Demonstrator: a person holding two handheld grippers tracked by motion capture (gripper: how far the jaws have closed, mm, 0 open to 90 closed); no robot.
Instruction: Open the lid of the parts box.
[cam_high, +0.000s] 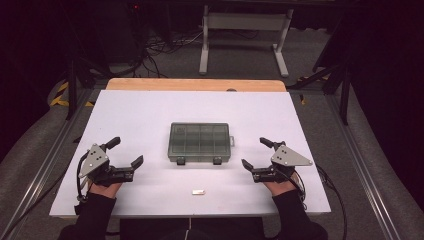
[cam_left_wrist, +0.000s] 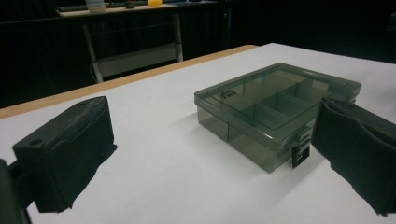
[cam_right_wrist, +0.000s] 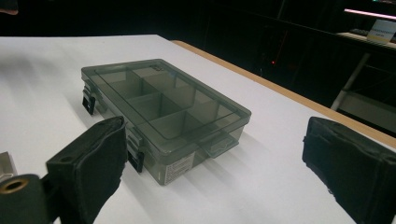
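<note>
A smoky clear plastic compartment box (cam_high: 199, 142) lies shut in the middle of the white table (cam_high: 150, 110), two dark latches on its near side. In the left gripper view the box (cam_left_wrist: 275, 109) sits ahead to the right; in the right gripper view the box (cam_right_wrist: 161, 112) sits ahead to the left. My left gripper (cam_high: 127, 152) rests at the box's left, jaws wide apart and empty. My right gripper (cam_high: 256, 152) rests at its right, also open and empty. A small whitish flat piece (cam_high: 198, 191) lies near the front edge between the hands.
The table has a wooden far edge (cam_high: 195, 84). Beyond it stand a white frame stand (cam_high: 245, 35) and cables on the dark floor. Metal rails (cam_high: 360, 170) run along both sides of the table.
</note>
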